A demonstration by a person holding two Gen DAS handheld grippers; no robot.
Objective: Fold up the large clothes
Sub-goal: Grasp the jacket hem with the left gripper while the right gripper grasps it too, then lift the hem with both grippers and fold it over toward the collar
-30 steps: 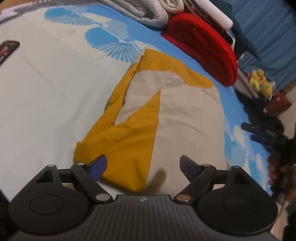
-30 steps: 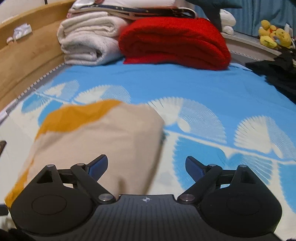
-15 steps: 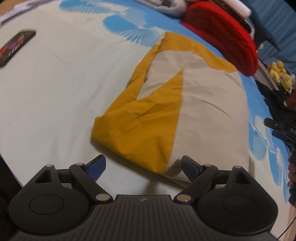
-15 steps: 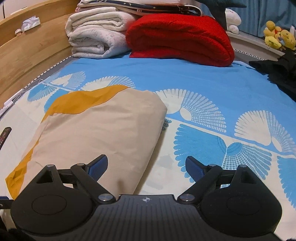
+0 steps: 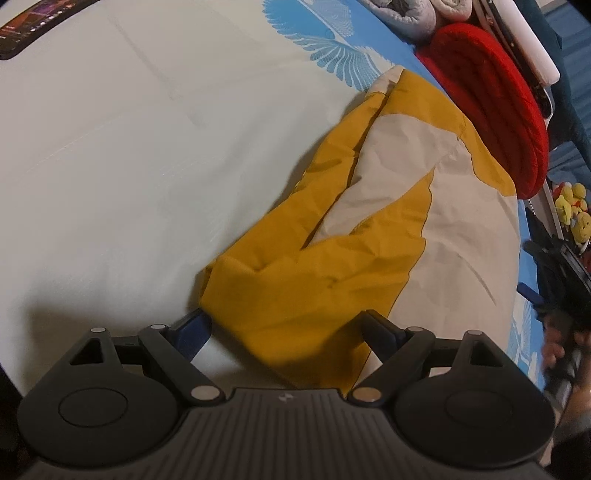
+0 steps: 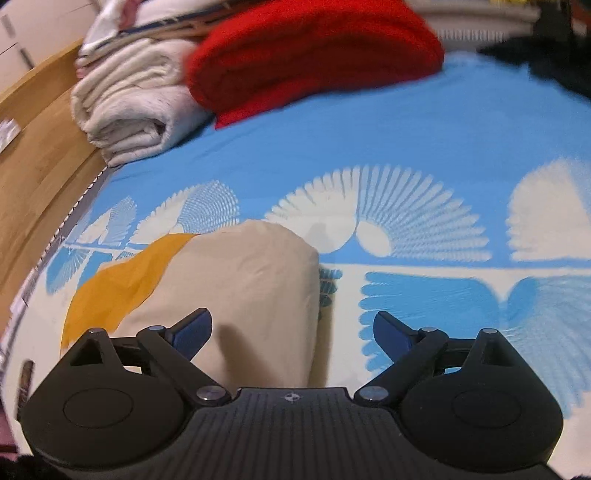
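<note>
A folded yellow and beige garment (image 5: 388,236) lies on the bed sheet (image 5: 110,166). My left gripper (image 5: 284,328) is open, low over the sheet, with the garment's near yellow corner between its fingers. In the right wrist view the same garment (image 6: 236,288) lies at lower left. My right gripper (image 6: 291,328) is open, with the garment's beige right edge between its fingers and its right finger (image 6: 391,332) over the blue patterned sheet (image 6: 406,166).
A red folded blanket (image 6: 314,51) and white folded towels (image 6: 125,107) stand at the head of the bed by a wooden board (image 6: 33,155). A phone (image 5: 33,26) lies on the sheet far left. Yellow plush toys (image 5: 572,210) and dark clothes sit at the right.
My left gripper has moved forward and down, so the garment's yellow corner now lies between its fingers. My right gripper has moved closer over the garment's right edge and tilted.
</note>
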